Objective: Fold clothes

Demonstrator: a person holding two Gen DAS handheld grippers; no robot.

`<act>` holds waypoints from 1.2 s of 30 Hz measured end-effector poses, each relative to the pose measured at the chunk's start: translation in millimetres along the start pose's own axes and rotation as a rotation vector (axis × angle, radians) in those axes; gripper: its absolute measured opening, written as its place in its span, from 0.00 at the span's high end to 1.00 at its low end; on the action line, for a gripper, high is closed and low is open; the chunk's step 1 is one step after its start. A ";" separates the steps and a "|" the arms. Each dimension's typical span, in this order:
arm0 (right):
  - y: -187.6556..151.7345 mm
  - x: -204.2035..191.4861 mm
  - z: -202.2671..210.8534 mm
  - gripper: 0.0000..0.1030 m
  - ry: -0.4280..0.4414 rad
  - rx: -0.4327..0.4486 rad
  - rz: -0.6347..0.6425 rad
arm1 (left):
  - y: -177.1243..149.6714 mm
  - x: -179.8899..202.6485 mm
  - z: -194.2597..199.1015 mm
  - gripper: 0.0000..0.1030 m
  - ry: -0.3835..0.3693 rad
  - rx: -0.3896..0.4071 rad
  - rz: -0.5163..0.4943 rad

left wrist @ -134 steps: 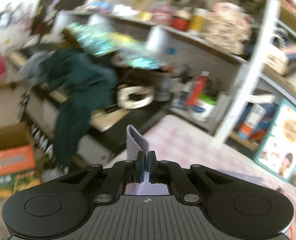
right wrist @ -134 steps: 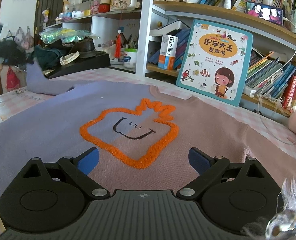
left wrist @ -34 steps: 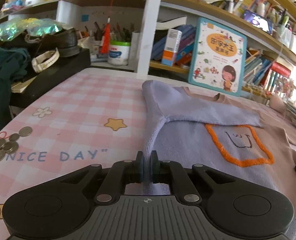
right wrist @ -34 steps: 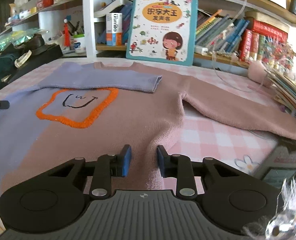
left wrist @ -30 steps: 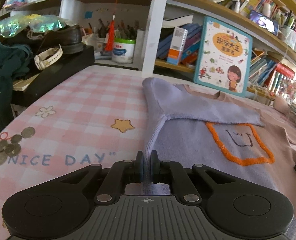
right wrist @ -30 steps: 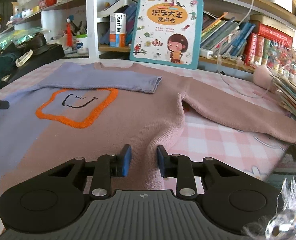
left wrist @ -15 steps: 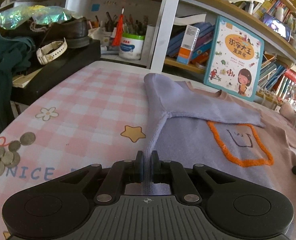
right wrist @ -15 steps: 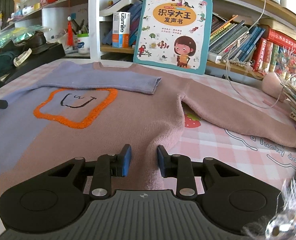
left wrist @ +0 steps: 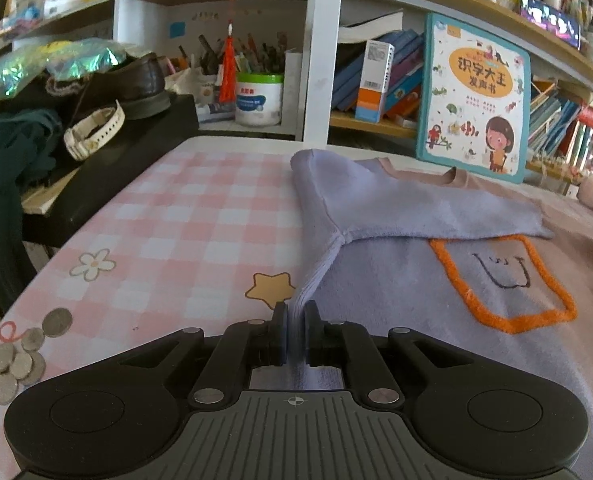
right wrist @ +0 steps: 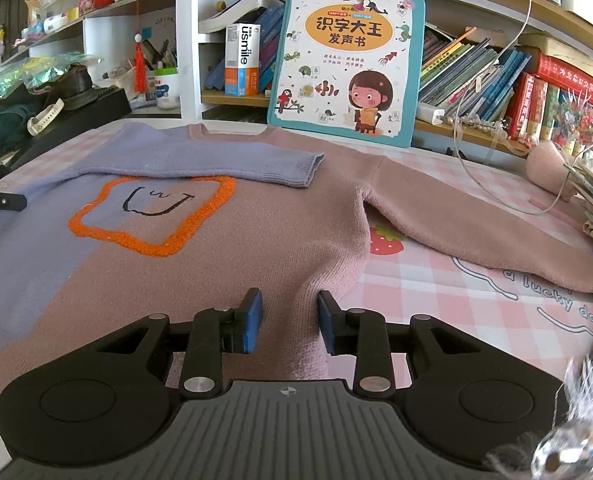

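Bookshelves (right wrist: 496,72) crammed w/ books are lining the wall behind a pink checked counter (left wrist: 184,216), & a picture book (right wrist: 344,60) is standing upright at its back edge.

One sweater (right wrist: 224,248), lilac on one half & dusty pink on the other w/ an orange smiley outline, is lying flat, face up, across the counter. Its lilac sleeve (right wrist: 216,160) is already lying folded across the chest; the pink sleeve (right wrist: 476,216) is still stretching out sideways over the cloth. So, judging by this, folding is barely started: 1 sleeve in, 1 sleeve out, body not yet folded.

Left claw (left wrist: 295,334) is at the lilac side edge, a pinched ridge of fabric running up between its pads; the jaws have just been easing apart & are now only a sliver apart, w/ the knit still caught between them. Right claw (right wrist: 289,322) is sitting low over the pink hem, jaws partly apart, straddling a raised fold of knit w/out pressing it, having just been widening slightly.

Count: 1 sweater, 2 sleeves, 2 claws, approx. 8 coins (left wrist: 20,356) in a cluster near the counter's left edge.
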State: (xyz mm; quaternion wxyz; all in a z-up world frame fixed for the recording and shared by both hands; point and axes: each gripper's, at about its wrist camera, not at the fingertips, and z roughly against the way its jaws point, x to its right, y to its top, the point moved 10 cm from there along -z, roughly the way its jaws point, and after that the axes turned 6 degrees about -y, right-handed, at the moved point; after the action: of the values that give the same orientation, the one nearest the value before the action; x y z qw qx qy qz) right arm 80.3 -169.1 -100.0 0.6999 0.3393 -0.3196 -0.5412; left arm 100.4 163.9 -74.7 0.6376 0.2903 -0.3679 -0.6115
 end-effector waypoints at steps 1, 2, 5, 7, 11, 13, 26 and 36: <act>0.0 0.7 -0.2 0.70 -0.004 -0.001 -0.003 | 0.9 0.4 2.2 0.87 0.007 0.012 -0.006; -0.1 1.4 -0.5 0.68 -0.006 -0.002 -0.007 | 2.4 1.9 5.7 0.87 0.015 0.031 -0.020; -0.1 4.8 -1.4 0.63 -0.013 -0.006 -0.023 | 8.8 14.4 21.6 0.86 0.064 0.118 -0.101; 0.0 6.5 -1.7 0.59 -0.020 -0.008 -0.030 | 14.5 28.3 34.4 0.81 0.062 0.186 -0.142; -0.6 8.5 -1.3 0.51 -0.045 -0.008 -0.027 | 26.3 62.6 60.4 0.50 -0.027 0.318 -0.171; -0.8 9.9 -1.7 0.46 -0.055 -0.009 -0.030 | 28.1 80.5 66.7 0.48 -0.092 0.354 -0.181; -2.0 14.8 -3.4 0.23 -0.094 -0.020 -0.041 | 8.9 103.2 43.5 0.30 -0.151 0.267 -0.243; 0.8 18.1 3.2 0.19 -0.087 0.021 -0.061 | -0.7 107.9 28.1 0.15 -0.097 0.167 -0.290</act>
State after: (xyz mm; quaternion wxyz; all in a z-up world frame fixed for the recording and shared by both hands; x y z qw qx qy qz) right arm 81.9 -186.9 -96.1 0.6649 0.3323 -0.3450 -0.5731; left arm 74.9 58.9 -47.3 0.4977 0.3625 -0.4018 -0.6778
